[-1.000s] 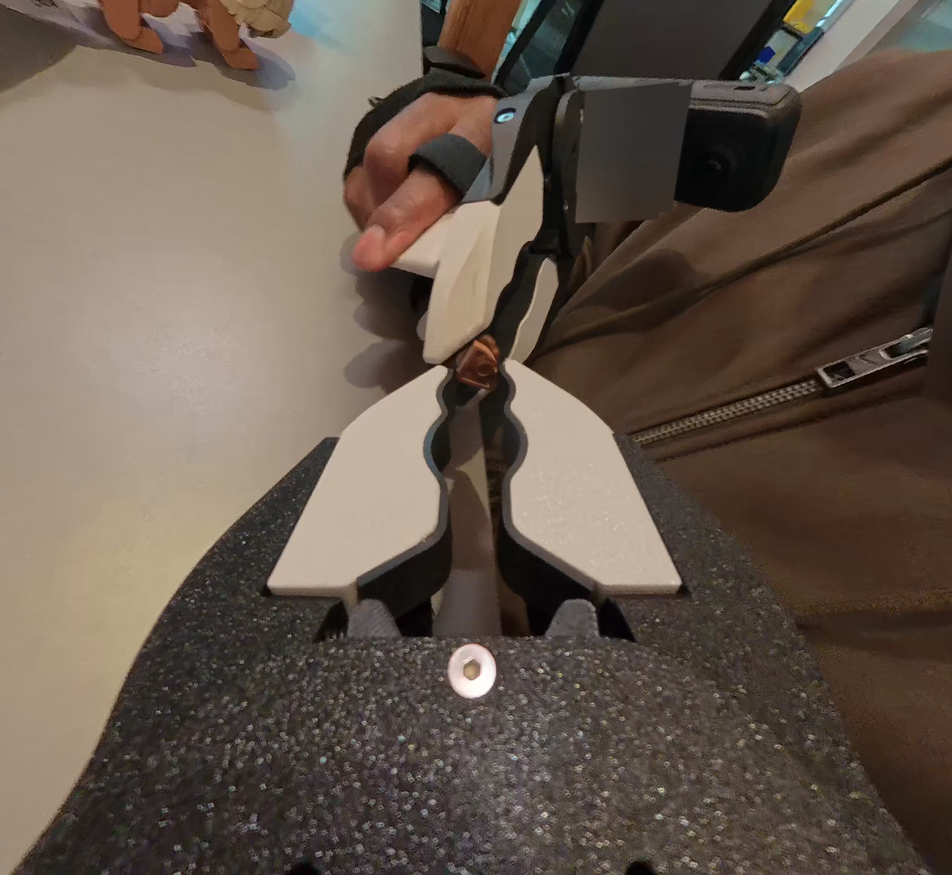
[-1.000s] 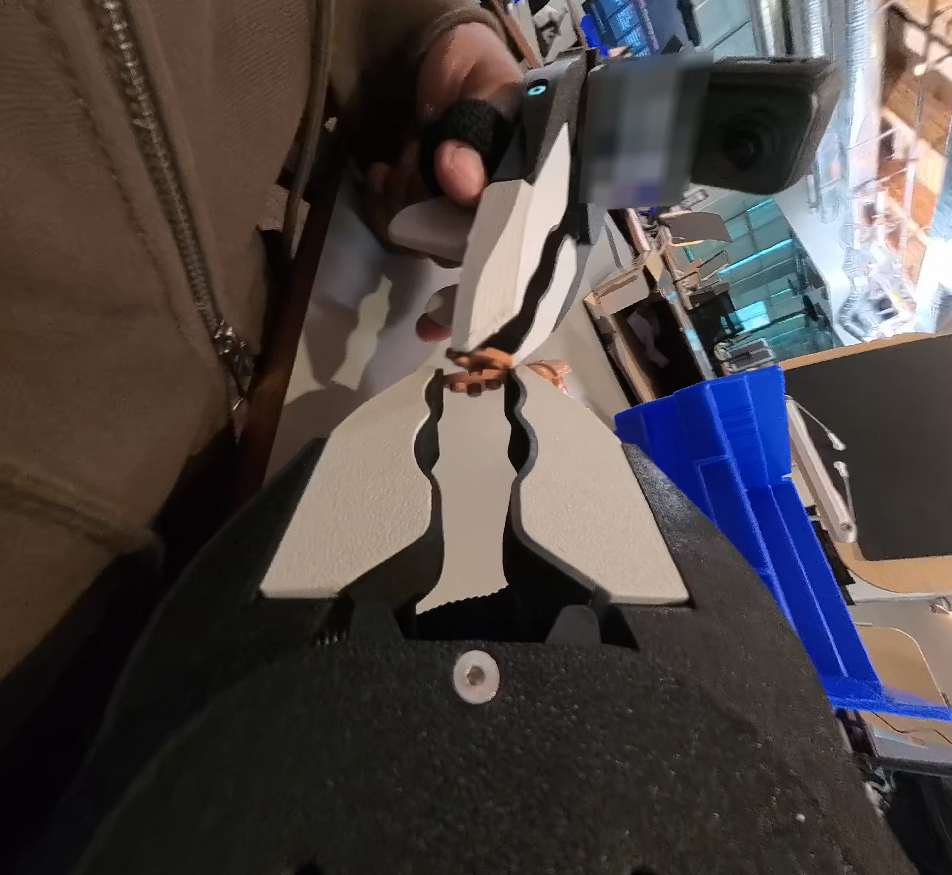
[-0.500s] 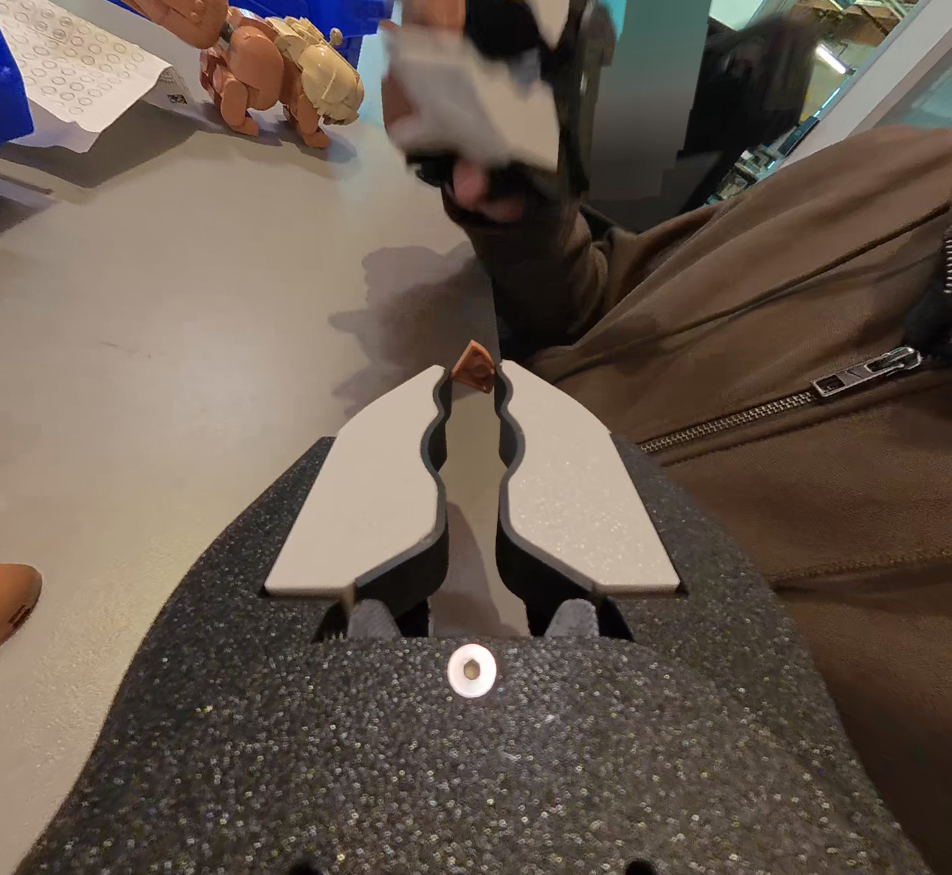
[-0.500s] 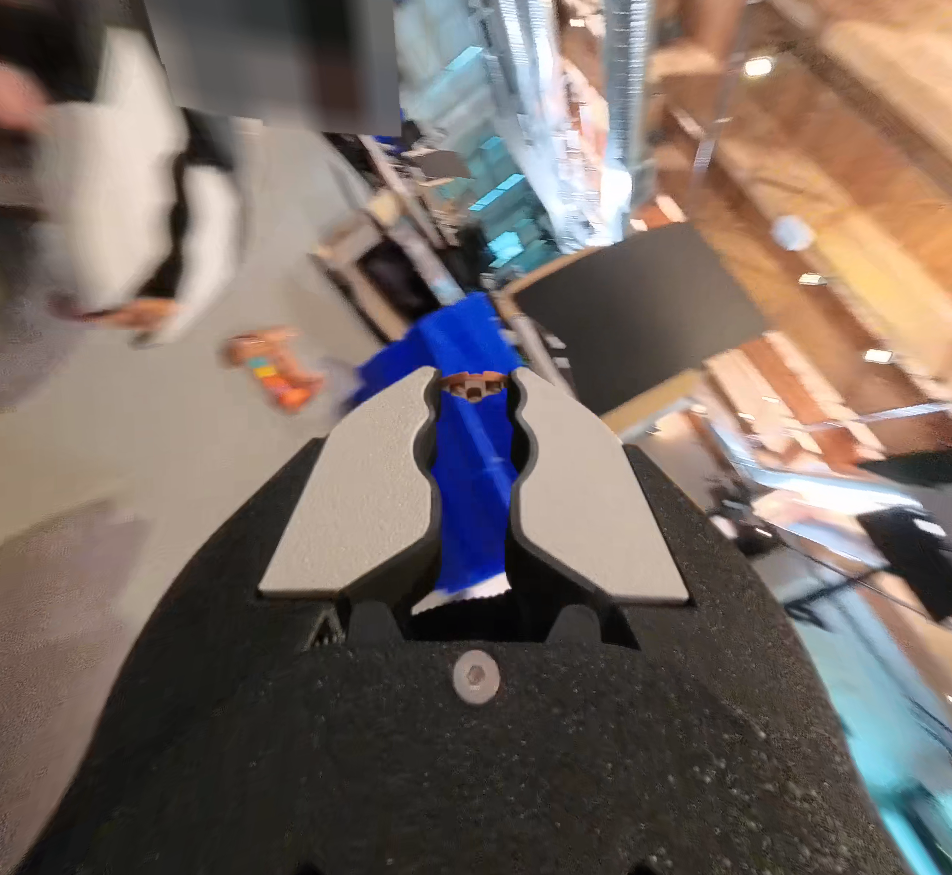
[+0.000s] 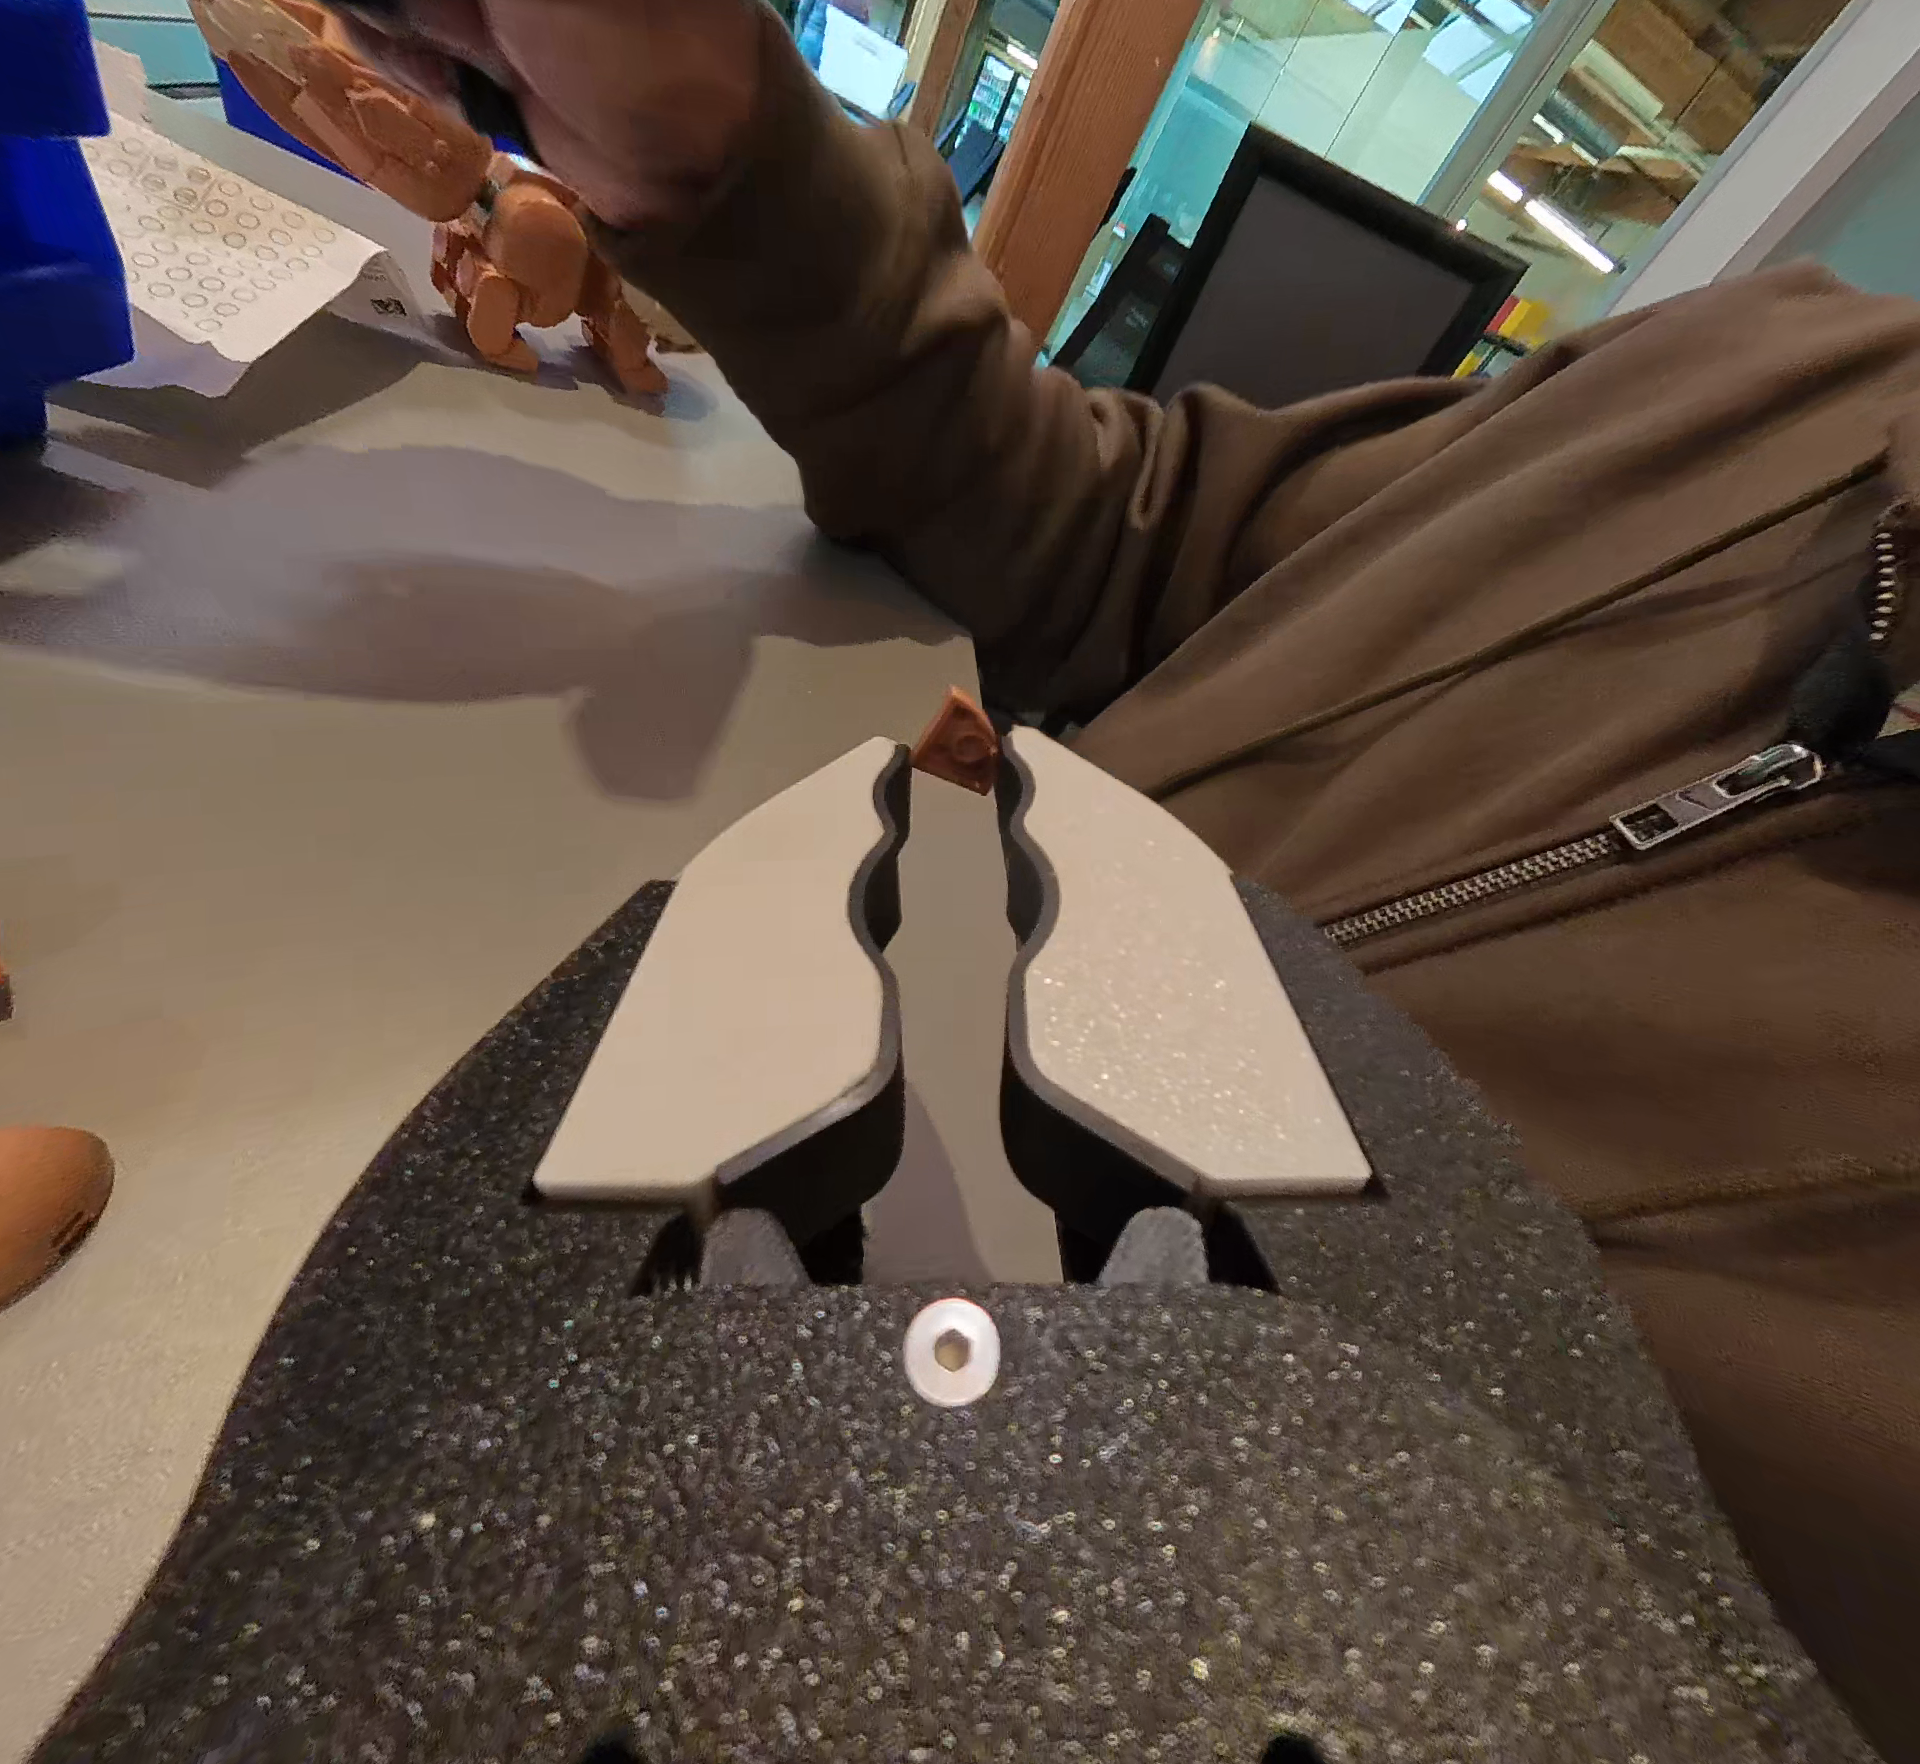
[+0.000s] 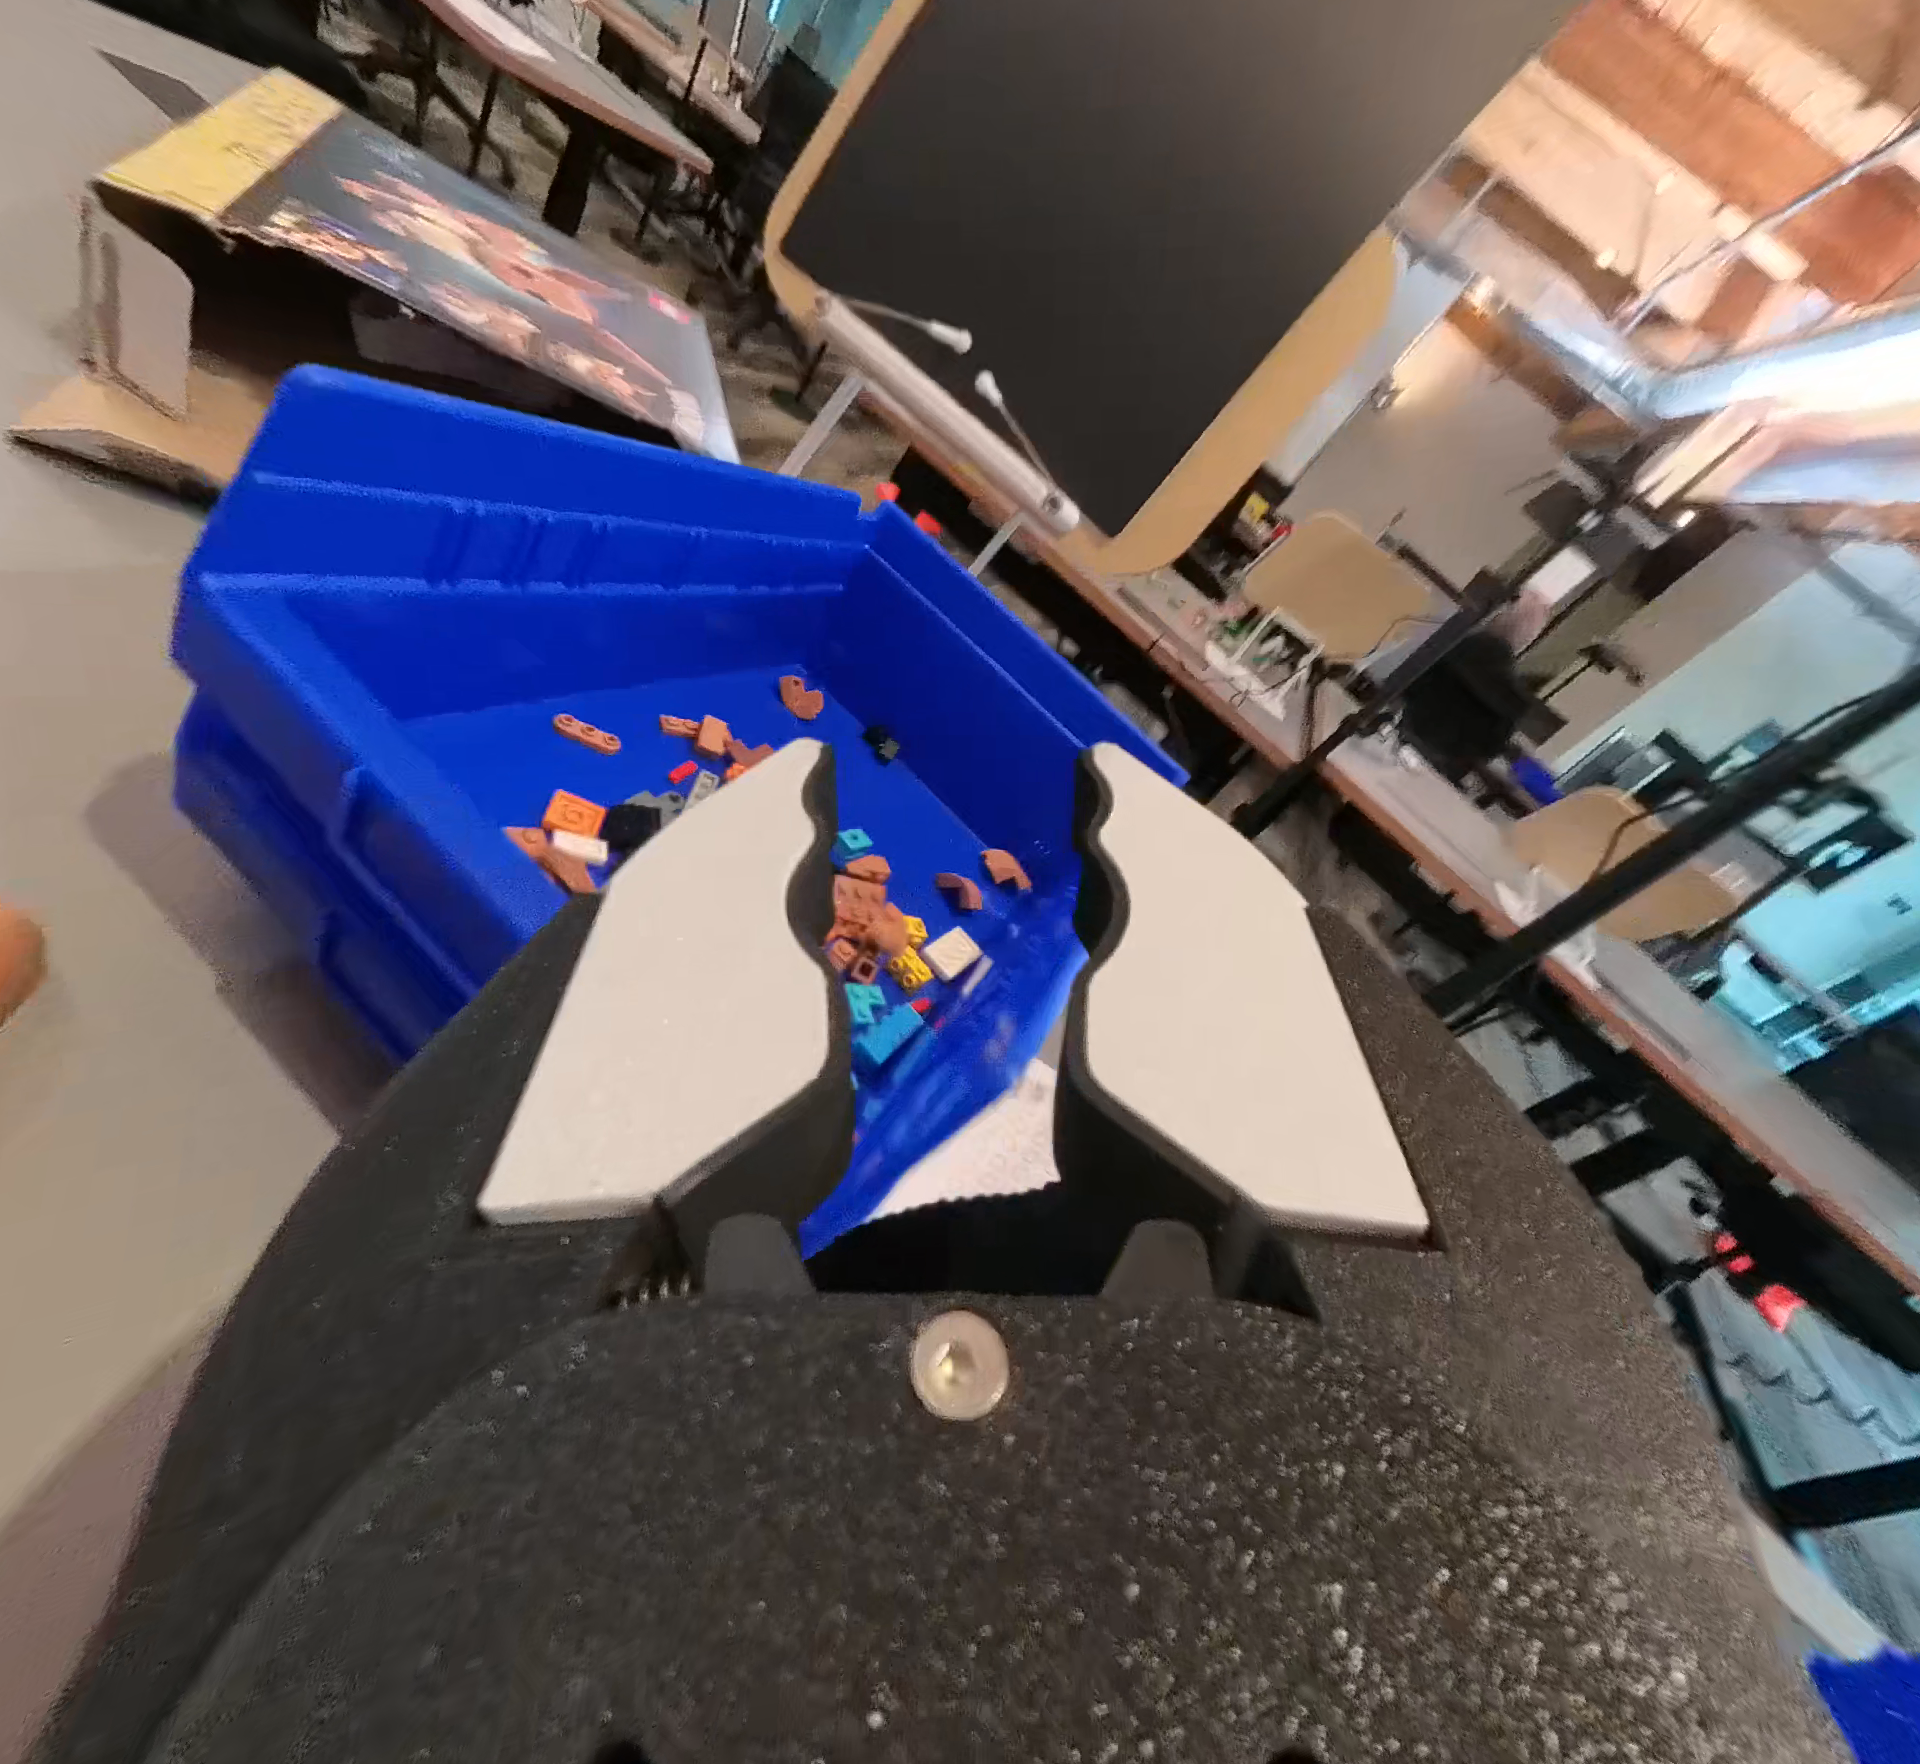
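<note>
My left gripper [image 5: 956, 760] is shut on a small brown wedge-shaped brick plate [image 5: 962, 756], pinched at the very fingertips above the grey table [image 5: 260, 831], close to a person's brown jacket [image 5: 1558, 675]. My right gripper [image 6: 956, 769] is open and empty, its fingers [image 6: 727, 883] spread above a blue bin [image 6: 520, 488]. The bin holds several loose small bricks [image 6: 873, 925] in brown, orange, teal, yellow and white. The person's hand [image 5: 582, 21] and sleeve reach over the table in the left wrist view.
A brown brick-built animal [image 5: 520, 260] stands on the table behind the sleeve, next to a printed paper sheet [image 5: 218, 249] and a blue bin [image 5: 42, 156]. A rounded brown piece [image 5: 42, 1195] lies at the left edge. A flattened cardboard box [image 6: 416, 260] lies behind the bin. From my left tips it is roughly 12 cm to the rounded brown piece [image 5: 42, 1195]; from my right, 25 cm.
My right gripper left the left one, carried a small brown piece over to the blue bin and opened; the piece has left its grasp. My left gripper kept its brown plate.
</note>
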